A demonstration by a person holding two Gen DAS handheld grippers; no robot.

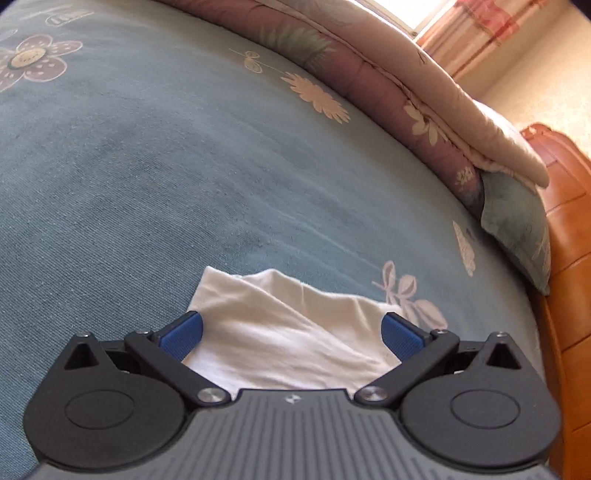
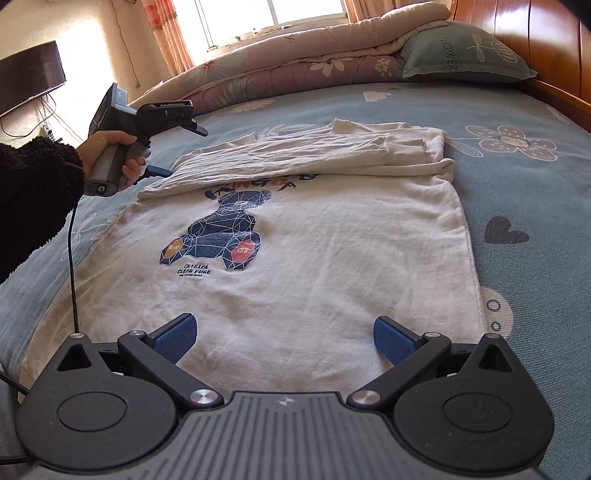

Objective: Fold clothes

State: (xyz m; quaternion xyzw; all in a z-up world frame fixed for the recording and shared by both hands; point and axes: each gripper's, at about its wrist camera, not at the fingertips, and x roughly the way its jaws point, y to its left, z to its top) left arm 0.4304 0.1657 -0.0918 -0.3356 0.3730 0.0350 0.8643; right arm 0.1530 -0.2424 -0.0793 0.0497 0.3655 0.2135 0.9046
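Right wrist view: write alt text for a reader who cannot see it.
A white sweatshirt with a dark geometric print lies flat on a blue floral bedsheet, sleeves folded across its top. The open right gripper hovers over its near hem; the left gripper reaches its far left corner.

Sunlight pours through the window (image 2: 273, 14) behind pink curtains (image 2: 166, 33). A bed (image 2: 517, 229) wears a blue flowered sheet (a rolled quilt (image 2: 280, 70) and pillow (image 2: 461, 51) alongside), against an orange wooden headboard (image 2: 535, 40). Cream walls (image 2: 85, 29).
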